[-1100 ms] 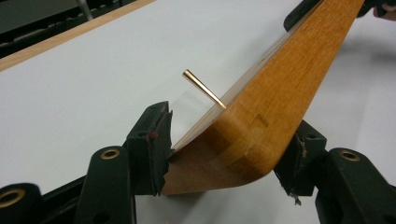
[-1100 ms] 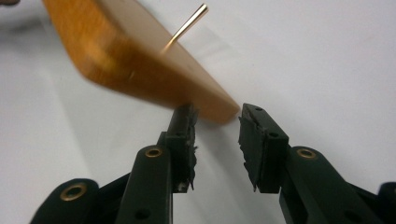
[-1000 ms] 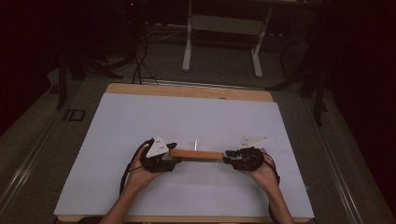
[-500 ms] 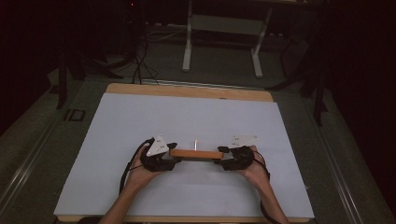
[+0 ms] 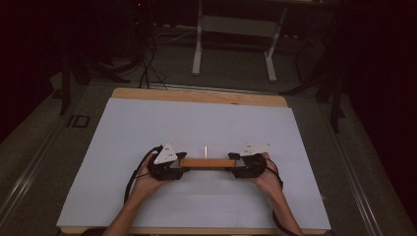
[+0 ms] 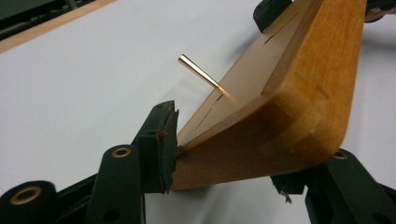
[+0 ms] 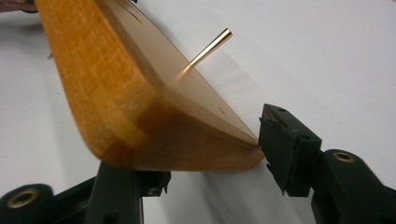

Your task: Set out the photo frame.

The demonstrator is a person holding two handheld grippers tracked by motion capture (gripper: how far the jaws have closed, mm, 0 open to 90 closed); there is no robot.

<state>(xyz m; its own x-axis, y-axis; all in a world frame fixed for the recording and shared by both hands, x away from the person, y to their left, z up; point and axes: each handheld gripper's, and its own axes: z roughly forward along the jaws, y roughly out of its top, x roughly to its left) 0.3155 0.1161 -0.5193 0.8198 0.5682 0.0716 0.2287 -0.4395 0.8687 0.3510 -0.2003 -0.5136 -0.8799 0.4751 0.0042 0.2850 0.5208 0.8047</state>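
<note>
Object: a flat orange-brown wooden board (image 5: pixel 207 162) with a thin brass pin (image 5: pixel 205 151) rising from its top face is being held near the front of the white table sheet (image 5: pixel 147 123).
Long axis: running left to right, between both hands.
Left gripper (image 5: pixel 178 164): jaws have just been closing, now grasping the board's left end.
Right gripper (image 5: pixel 235 165): jaws have just been opening; they are straddling the right end, and firm contact cannot be told.
Nearness: each gripper is meeting its own end equally.

Hidden and cut-off bits

The wooden block (image 6: pixel 280 116) runs off the top edge in both gripper views. Its 2 ends cover part of the jaws. In the high view the gold pin (image 5: pixel 205 150) is too small to see well.
</note>
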